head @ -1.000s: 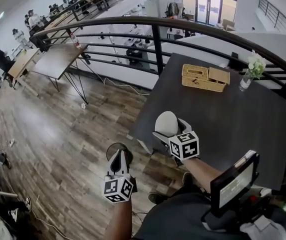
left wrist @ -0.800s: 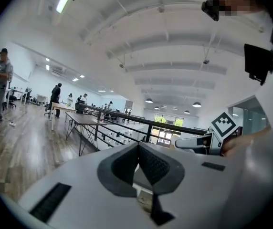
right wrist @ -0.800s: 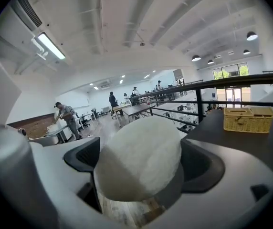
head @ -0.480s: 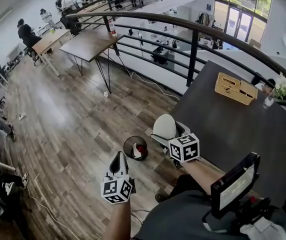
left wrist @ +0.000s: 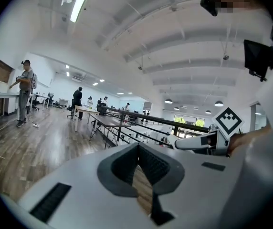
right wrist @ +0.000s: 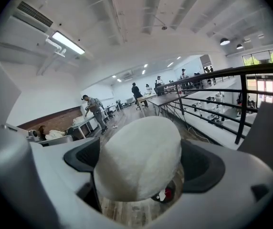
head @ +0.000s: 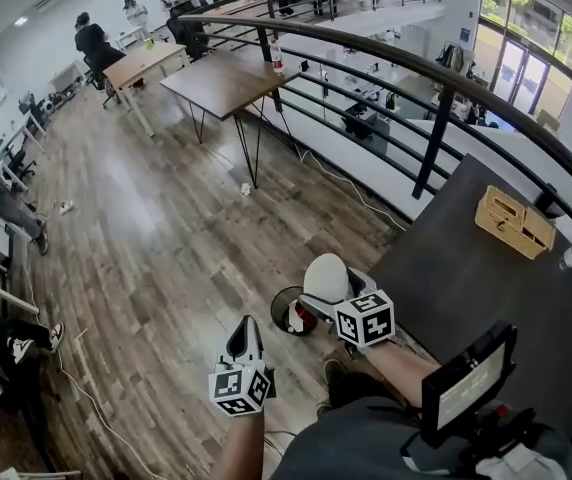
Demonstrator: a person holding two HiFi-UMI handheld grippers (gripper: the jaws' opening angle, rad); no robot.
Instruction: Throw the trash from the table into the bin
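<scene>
While the left hand-held gripper (head: 245, 330) is closed, the right hand-held gripper (head: 324, 290) grips a white lump (head: 328, 270), dome forward.

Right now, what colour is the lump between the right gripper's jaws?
White; the lump shows best in the right gripper view.

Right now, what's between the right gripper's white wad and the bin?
Nothing but air: the head view shows the white wad in the right gripper close beside the bin.
</scene>
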